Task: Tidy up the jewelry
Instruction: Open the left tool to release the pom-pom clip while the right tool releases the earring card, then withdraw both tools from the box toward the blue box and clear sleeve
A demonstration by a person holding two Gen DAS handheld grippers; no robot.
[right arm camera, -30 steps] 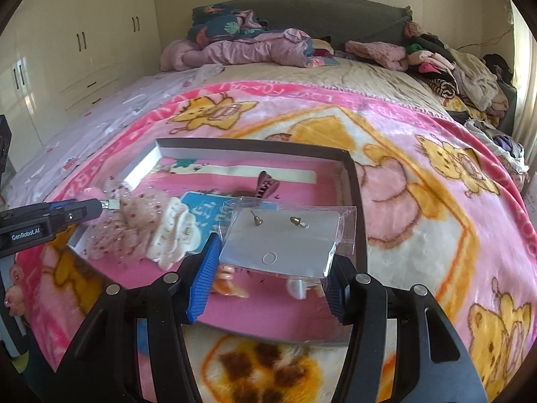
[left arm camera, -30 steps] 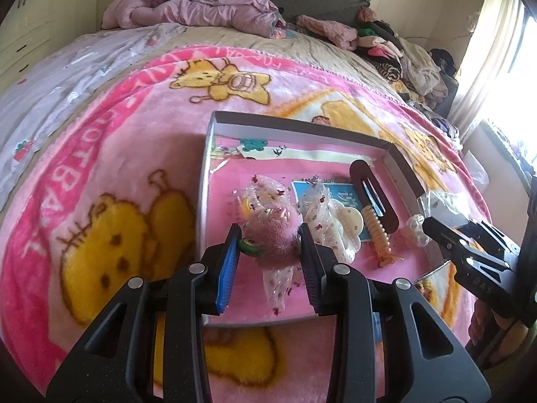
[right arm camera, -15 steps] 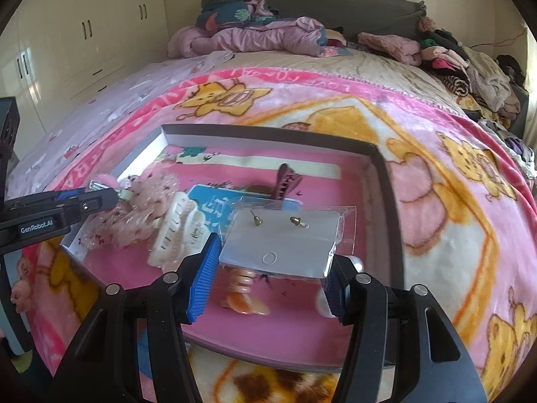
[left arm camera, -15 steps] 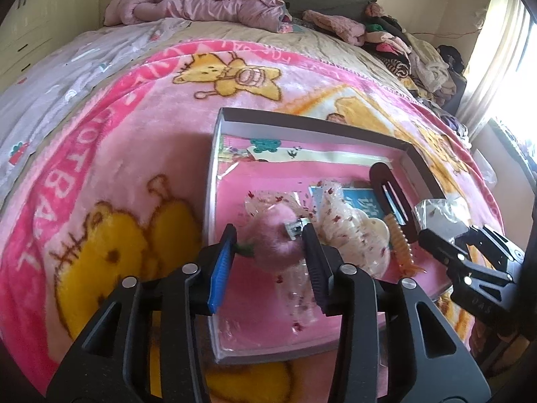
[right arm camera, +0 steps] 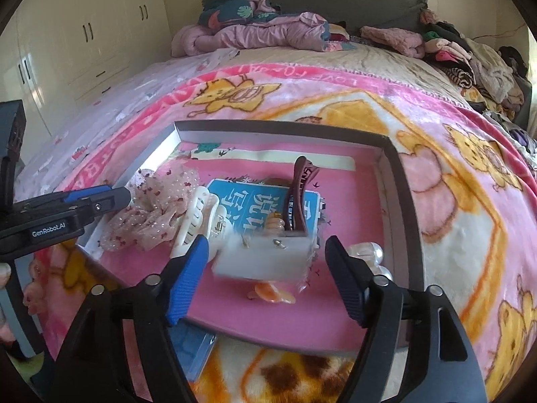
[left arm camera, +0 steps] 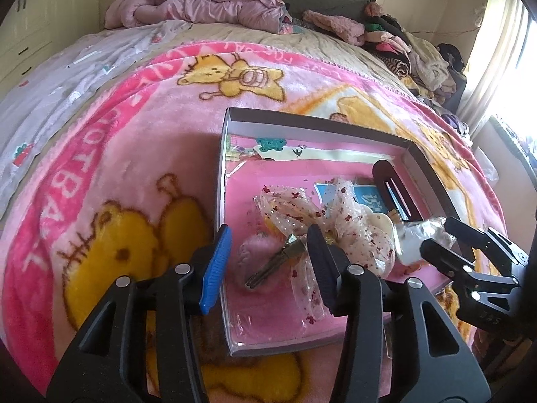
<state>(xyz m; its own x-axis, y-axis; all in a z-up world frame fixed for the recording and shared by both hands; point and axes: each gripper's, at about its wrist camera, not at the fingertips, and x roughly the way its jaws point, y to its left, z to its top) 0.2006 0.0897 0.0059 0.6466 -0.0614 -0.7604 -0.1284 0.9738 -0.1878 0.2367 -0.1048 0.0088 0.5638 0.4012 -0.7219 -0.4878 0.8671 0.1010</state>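
A fluffy pink pom-pom hair clip (left arm camera: 255,262), metal clasp showing, now lies on the pink floor of the shallow box (left arm camera: 302,124) near its left wall. Half a second ago the left gripper (left arm camera: 268,262) was clamped on it; now its jaws stand wide, the clip loose between them. On the right side of the box, a clear packet of stud earrings (right arm camera: 265,257) on a white card, which the right gripper (right arm camera: 268,268) pinched a moment ago, has likewise dropped free and looks blurred, resting over a white claw clip (right arm camera: 198,221) and a blue card (right arm camera: 265,208). The right gripper is also spread wide and empty. Both pieces appear delivered, so each gripper seems free for the next item. A sheer spotted scrunchie (left arm camera: 302,208) and a brown claw clip (right arm camera: 298,194) lie between them. The box sits on a pink cartoon blanket (left arm camera: 100,168) on a bed.
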